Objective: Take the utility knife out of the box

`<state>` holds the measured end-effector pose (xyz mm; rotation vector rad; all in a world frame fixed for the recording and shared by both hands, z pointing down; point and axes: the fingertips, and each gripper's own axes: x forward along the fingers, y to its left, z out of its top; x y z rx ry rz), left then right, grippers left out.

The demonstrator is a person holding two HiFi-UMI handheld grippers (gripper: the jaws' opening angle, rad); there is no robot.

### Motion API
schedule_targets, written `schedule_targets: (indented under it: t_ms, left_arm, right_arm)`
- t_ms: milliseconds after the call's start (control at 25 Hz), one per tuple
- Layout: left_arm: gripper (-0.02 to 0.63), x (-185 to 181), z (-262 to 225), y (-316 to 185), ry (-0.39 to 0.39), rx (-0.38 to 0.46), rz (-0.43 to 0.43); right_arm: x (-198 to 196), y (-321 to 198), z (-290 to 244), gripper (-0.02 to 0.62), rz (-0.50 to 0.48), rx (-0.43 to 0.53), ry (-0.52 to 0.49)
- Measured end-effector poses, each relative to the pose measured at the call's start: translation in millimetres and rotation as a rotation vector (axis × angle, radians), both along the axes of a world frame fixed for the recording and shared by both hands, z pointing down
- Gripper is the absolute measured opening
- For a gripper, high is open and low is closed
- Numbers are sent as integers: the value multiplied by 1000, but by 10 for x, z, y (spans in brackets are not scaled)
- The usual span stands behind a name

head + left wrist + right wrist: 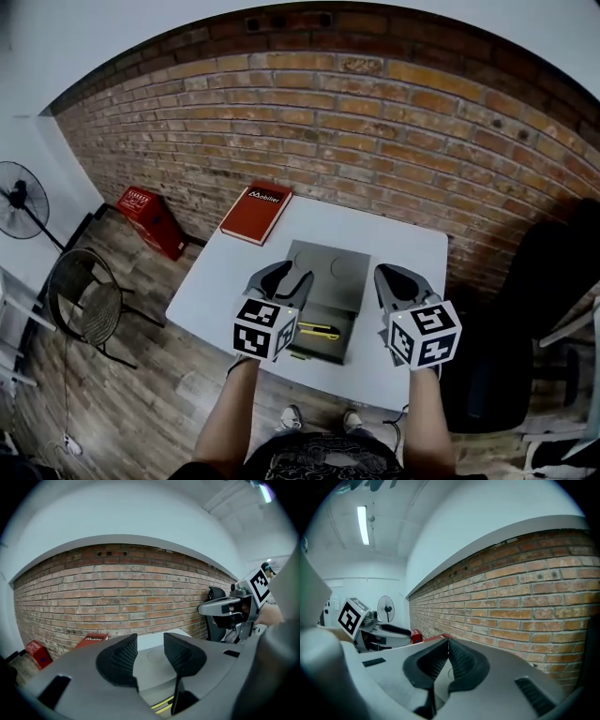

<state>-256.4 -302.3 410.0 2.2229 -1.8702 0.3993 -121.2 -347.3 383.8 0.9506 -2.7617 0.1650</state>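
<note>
Left tool [284, 279] held above the left side of the grey box [323, 261], jaws spread, nothing but air between them; same spread plain in the left gripper view [150, 641], with the box's flat lid showing through the gap. Right tool [401, 275] raised just right of the box, over the white worktop [403, 242], jaws pressed together at the tips and empty, as seen close up in the right gripper view [448, 641].

Box open, lid folded back toward the far side, tray on the near side. Yellow-and-black utility knife [321, 331] lying flat in the near tray, between the two tools in the head view, touched by neither; left end hidden behind the left tool's marker cube. Strip of the same knife [164, 706] visible low in the left gripper view, under the jaws.

Red book [256, 212] at the far left corner of the worktop, well apart from the box. Brick wall [375, 122] beyond. On the floor to the left: red case [150, 221], standing fan [21, 199], wire chair [86, 302].
</note>
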Motion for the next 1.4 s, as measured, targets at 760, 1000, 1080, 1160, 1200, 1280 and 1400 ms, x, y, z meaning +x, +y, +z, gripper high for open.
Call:
schedule_targets:
  t_ms: [760,1000,1080,1160,1200,1280,1400]
  left_arm:
    - [176,253,512,-139,-81,-117,470]
    - [181,442,947,0,-150,-234,648]
    - [186,492,1088,44,-173,-266,699]
    - [187,526,1203,75,-196,-289,740]
    - [186,537,1254,89,-207,-299,757]
    - [187,553,1346,114,-232,-319,785]
    - [187,566,1514,162,-283,-357,828]
  right_arm:
    - [-32,255,112,18,272,-15,42]
    - [56,307,193,20,310,-29,49]
    - [103,326,211,18,323,-33,50]
    - [145,340,218,18,335,-34,50]
    - [164,346,222,19,341,-34,49]
    - [198,356,233,18,350,-36,48]
    - [230,370,253,20,358,-40,48]
